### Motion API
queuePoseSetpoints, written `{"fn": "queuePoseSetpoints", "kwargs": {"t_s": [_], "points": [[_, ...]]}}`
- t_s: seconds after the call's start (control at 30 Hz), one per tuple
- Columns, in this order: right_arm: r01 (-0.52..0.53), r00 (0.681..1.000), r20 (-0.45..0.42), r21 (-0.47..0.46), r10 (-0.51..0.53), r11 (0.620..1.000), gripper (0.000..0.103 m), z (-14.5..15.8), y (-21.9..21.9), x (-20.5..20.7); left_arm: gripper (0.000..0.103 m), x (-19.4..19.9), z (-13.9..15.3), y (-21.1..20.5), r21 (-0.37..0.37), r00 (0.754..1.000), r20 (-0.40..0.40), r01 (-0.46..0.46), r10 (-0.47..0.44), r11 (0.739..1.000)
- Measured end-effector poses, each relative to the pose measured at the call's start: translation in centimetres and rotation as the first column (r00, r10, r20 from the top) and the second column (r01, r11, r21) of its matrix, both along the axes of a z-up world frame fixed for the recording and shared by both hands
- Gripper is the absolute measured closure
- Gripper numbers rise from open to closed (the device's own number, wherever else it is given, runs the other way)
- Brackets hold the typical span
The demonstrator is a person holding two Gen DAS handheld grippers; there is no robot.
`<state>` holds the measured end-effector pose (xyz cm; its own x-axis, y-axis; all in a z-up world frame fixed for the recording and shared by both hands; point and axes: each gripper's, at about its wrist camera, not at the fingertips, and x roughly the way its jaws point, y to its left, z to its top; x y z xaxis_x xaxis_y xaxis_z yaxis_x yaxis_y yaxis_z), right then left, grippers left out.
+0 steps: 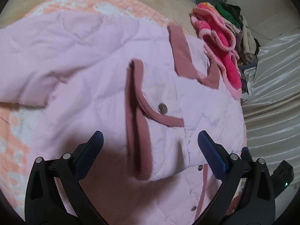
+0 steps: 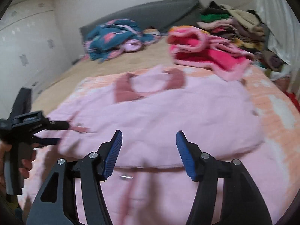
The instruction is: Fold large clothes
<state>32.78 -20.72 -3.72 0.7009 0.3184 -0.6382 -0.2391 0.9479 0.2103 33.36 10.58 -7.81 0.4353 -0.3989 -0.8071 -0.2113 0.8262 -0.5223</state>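
A large pale pink quilted jacket [image 1: 78, 60] with dusty-rose collar and trim lies spread on the bed, snaps showing. In the left wrist view a sleeve end with a rose cuff [image 1: 136, 131] lies folded over the front. My left gripper [image 1: 150, 138] hovers open just above that cuff, nothing pinched; it also shows at the left edge of the right wrist view as the left gripper [image 2: 58, 133], held by a hand [image 2: 28, 161]. My right gripper [image 2: 149, 136] stands open over the jacket's [image 2: 168, 116] lower part, collar [image 2: 127, 90] farther away, with cloth below and nothing between its pads.
A peach-and-white blanket [image 2: 277, 116] covers the bed under the jacket. A bright pink fleece garment [image 2: 202, 54] and a stack of clothes [image 2: 234, 28] lie at the back right, a blue patterned bundle [image 2: 112, 37] at the back left. A pale curtain [image 1: 271, 78] hangs to the right.
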Motion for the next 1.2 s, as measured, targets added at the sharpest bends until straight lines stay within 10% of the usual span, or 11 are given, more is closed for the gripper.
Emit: {"fn": "queuePoseSetpoints", "kwargs": {"t_s": [0.13,0.23,0.47,0.8,1.2], "points": [[0.081,0.997,-0.001,-0.059,-0.082,0.995,0.044,-0.8,-3.8,0.0,0.009,0.1,-1.2,-1.7,-0.098,1.0,-0.011,0.027,-0.029,0.995],[0.157,0.987,-0.033,-0.033,-0.158,0.987,0.044,-1.6,-7.2,0.4,0.015,0.3,-1.2,-3.3,-0.037,0.999,-0.006,0.048,-0.049,0.998],[0.211,0.974,-0.069,-0.058,-0.215,0.976,0.043,-2.2,-10.3,0.6,0.086,0.4,-0.1,-3.6,0.027,0.994,0.091,0.064,-0.066,0.998],[0.208,0.977,-0.041,-0.052,-0.21,0.977,0.042,-0.2,-10.6,2.2,0.09,0.0,7.5,-1.4,0.17,0.947,0.303,0.058,-0.108,0.984],[0.143,0.958,-0.234,-0.121,-0.168,0.982,0.032,-5.2,-7.0,6.1,0.085,-0.6,0.3,-1.4,0.309,0.974,0.15,0.114,-0.167,0.944]]}}
